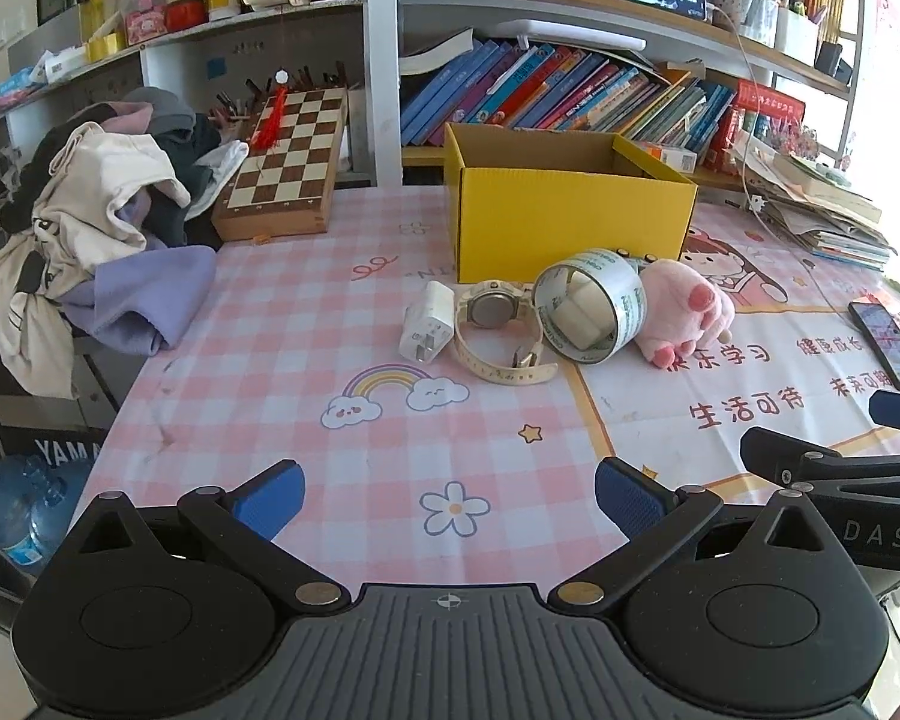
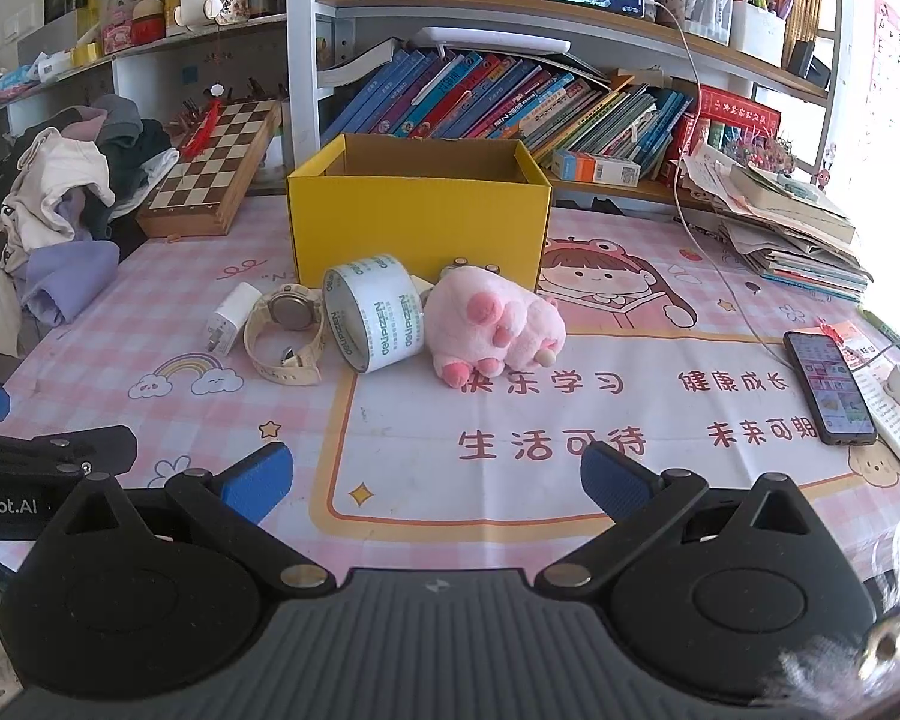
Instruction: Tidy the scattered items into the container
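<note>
Left tool: jaws fully spread, nothing between them, hovering over the pink checked table. Scattered items lie at its 12 o'clock, left to right: white charger, beige watch touching it, tape roll on edge against the watch, pink plush toy against the tape. Yellow box stands open just behind them, at 12 to 1 o'clock. Right tool: jaws fully spread, empty; plush toy at its 12 o'clock, box behind the toy, phone at 2 o'clock.
</note>
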Tool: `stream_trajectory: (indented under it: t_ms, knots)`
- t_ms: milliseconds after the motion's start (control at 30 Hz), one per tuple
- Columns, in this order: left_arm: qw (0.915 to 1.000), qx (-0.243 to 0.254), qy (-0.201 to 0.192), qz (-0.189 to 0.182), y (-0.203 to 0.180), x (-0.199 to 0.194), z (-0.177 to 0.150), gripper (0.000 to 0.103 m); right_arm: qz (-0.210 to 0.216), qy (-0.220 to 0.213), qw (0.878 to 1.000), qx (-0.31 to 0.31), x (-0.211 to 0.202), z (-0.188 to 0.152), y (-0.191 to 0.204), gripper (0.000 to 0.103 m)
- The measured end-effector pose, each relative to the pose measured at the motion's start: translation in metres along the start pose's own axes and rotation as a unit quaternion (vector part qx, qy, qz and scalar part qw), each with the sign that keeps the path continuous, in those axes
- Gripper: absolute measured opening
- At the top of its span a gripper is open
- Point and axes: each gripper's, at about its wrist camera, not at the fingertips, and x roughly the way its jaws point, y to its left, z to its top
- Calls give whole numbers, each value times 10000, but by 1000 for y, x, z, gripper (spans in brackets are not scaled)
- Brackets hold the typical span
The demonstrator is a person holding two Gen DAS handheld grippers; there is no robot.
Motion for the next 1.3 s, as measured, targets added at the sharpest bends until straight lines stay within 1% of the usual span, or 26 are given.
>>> stream_trajectory:
  t_ms: [700, 767, 1300]
  knots:
    - [10000, -23, 59, -24, 2, 1, 0, 103, -5, 18, 10000, 18, 3, 0, -1, 103]
    - [10000, -10, 61, -47, 7, 2, 1, 103, -5, 18, 10000, 22, 3, 0, -1, 103]
    - [10000, 25, 60, -20, 5, 1, 0, 103, -18, -7, 10000, 32, 1, -1, -5, 103]
